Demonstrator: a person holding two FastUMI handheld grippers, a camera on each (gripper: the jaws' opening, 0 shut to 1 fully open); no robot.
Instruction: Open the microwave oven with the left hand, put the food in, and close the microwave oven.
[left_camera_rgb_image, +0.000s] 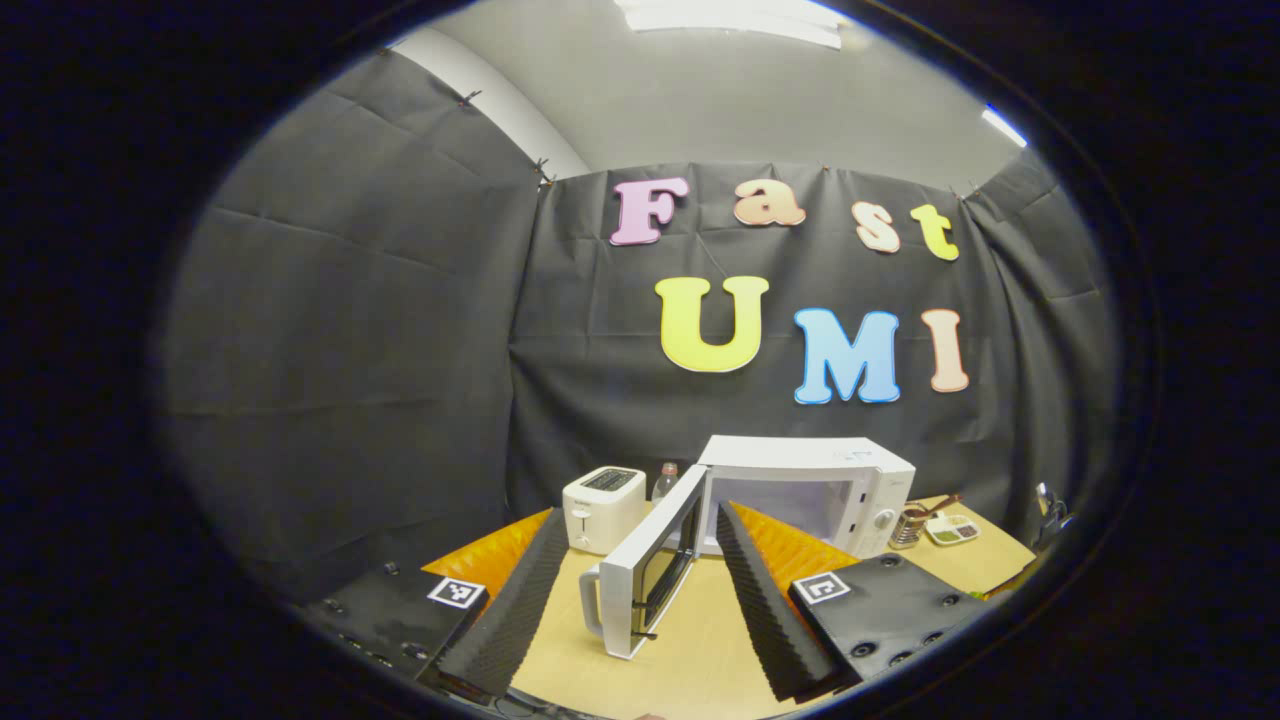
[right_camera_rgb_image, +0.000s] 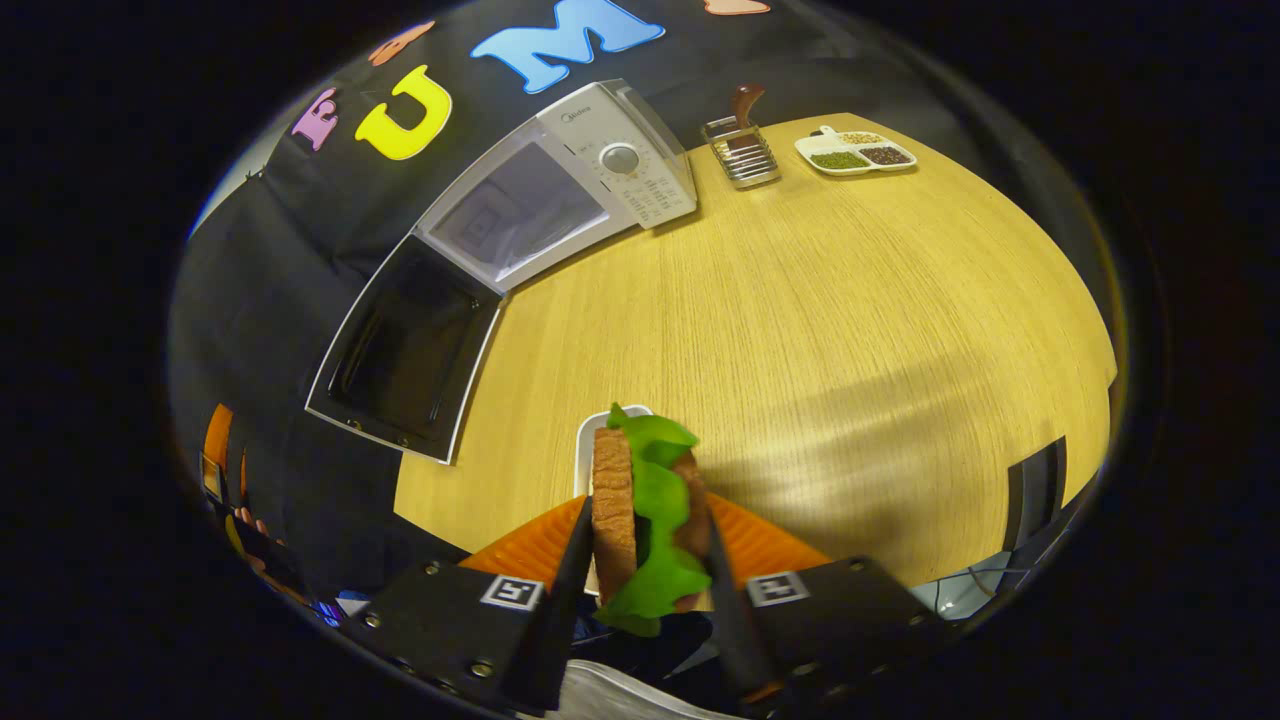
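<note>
My right gripper (right_camera_rgb_image: 650, 560) is closed on the sandwich (right_camera_rgb_image: 648, 515), both fingers pressing its bread sides with lettuce spilling out between them. Just behind it, at 12 o'clock, a small white tray (right_camera_rgb_image: 584, 450) peeks out on the wooden table (right_camera_rgb_image: 830, 300). From there the tabletop runs bare toward 1 and 2 o'clock, open as far as the rounded table edge. At 10 o'clock the microwave door (right_camera_rgb_image: 410, 350) hangs swung wide, its dark inner face toward me; the microwave (right_camera_rgb_image: 560, 180) sits beyond at 11, cavity showing. Farthest, at 1 o'clock, a wire basket (right_camera_rgb_image: 742, 152) holds something brown, and beside it a divided white dish (right_camera_rgb_image: 855, 152) carries green and dark fillings.

In the left gripper view, my left gripper (left_camera_rgb_image: 640, 600) stands spread wide, gripping nothing, the door's free edge between its fingers. Behind, at 11 o'clock, a white toaster (left_camera_rgb_image: 603, 508) and a bottle (left_camera_rgb_image: 665, 480) sit beside the microwave.
</note>
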